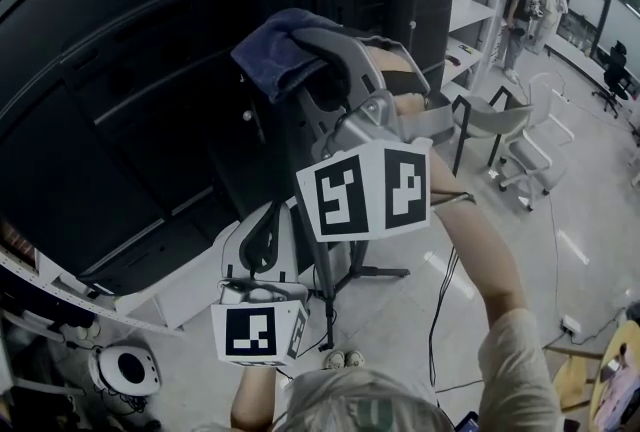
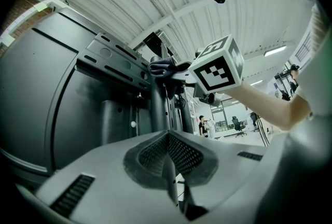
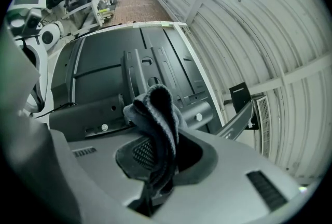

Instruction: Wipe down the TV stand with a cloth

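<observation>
The TV stand's black upright post (image 1: 300,145) rises beside the large dark back panel of the screen (image 1: 110,100). My right gripper (image 1: 312,55) is raised high and shut on a blue cloth (image 1: 275,55), which is bunched against the top of the post. In the right gripper view the cloth (image 3: 155,124) sticks up folded from between the jaws of the right gripper (image 3: 155,163), facing the panel (image 3: 129,72). My left gripper (image 1: 268,212) hangs lower, near the post, shut with nothing in it. In the left gripper view the pads of the left gripper (image 2: 168,158) meet, and the cloth (image 2: 162,67) shows above.
The stand's legs (image 1: 372,272) spread over the floor with a cable (image 1: 440,300) trailing near them. Chairs (image 1: 500,125) and a white shelf unit (image 1: 470,15) stand to the right, with people (image 1: 522,10) far behind. A round white device (image 1: 125,370) sits low on the left.
</observation>
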